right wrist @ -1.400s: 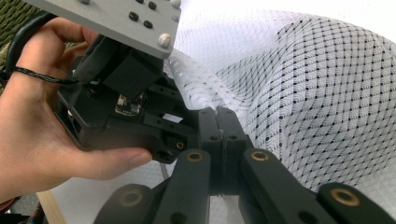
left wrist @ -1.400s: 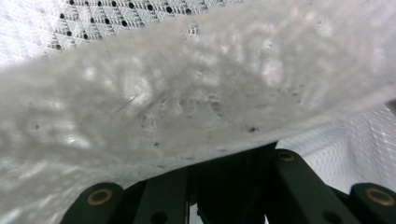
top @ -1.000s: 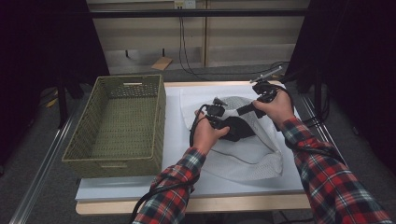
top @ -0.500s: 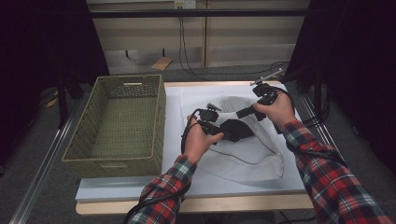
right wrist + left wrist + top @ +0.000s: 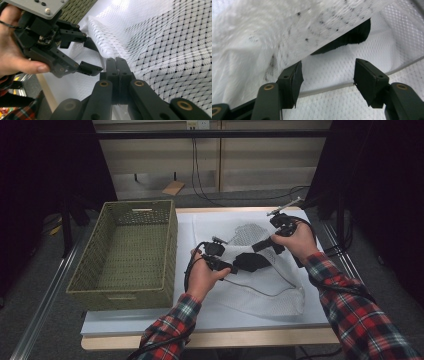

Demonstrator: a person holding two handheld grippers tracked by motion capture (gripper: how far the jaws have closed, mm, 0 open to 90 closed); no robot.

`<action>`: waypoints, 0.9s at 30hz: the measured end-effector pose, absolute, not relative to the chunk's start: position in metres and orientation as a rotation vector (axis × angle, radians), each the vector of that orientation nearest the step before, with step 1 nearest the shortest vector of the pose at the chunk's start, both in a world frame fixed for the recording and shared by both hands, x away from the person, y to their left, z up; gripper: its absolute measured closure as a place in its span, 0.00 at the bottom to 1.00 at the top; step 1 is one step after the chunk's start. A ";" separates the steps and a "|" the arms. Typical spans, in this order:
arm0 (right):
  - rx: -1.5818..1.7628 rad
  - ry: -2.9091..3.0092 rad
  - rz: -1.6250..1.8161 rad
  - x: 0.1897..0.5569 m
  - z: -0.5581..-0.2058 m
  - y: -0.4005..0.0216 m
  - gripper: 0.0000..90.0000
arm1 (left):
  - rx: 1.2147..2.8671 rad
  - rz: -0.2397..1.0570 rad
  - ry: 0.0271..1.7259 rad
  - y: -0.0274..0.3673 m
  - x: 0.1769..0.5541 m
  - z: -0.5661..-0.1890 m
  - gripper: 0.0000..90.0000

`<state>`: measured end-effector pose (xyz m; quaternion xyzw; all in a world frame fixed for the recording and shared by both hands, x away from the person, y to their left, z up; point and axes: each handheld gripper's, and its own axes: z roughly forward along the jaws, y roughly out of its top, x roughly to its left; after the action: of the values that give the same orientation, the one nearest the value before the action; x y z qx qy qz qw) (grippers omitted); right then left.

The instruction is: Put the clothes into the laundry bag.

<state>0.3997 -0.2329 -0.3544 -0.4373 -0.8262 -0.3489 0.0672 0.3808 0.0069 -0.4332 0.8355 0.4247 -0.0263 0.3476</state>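
Pinching the mesh bag (image 5: pixel 160 50) with my right hand-held gripper (image 5: pixel 116 61), I'd steady it while my open left hand-held gripper (image 5: pixel 327 75), jaws just widening, clears the dark garment (image 5: pixel 252 261).

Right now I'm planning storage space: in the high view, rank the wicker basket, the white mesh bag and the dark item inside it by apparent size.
1. wicker basket, largest.
2. white mesh bag: close to the basket, partly hidden by hands, so this order is unsure.
3. dark item, clearly smallest.
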 end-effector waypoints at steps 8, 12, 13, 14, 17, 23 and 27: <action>-1.319 -2.478 -1.039 0.396 -0.359 -0.235 1.00 | 2.183 -0.047 1.085 0.014 0.375 -0.436 0.41; -1.337 -2.485 -1.029 0.400 -0.364 -0.236 1.00 | 2.189 -0.040 1.079 0.017 0.372 -0.439 0.39; -1.337 -2.485 -1.029 0.400 -0.364 -0.236 1.00 | 2.189 -0.040 1.079 0.017 0.372 -0.439 0.39; -1.344 -2.479 -1.029 0.404 -0.367 -0.238 1.00 | 2.189 -0.035 1.074 0.017 0.370 -0.438 0.38; -1.385 -2.482 -1.029 0.408 -0.369 -0.241 0.97 | 2.186 -0.021 1.069 0.016 0.367 -0.438 0.36; -1.448 -2.497 -1.027 0.415 -0.371 -0.247 0.99 | 2.189 -0.028 1.059 0.017 0.367 -0.440 0.35; -1.412 -2.505 -1.015 0.416 -0.373 -0.244 1.00 | 2.191 -0.029 1.060 0.018 0.367 -0.442 0.34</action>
<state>0.4160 -0.2444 -0.3730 -0.4626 -0.8205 -0.3326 0.0459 0.3669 0.0184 -0.4415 0.8444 0.4085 -0.0110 0.3465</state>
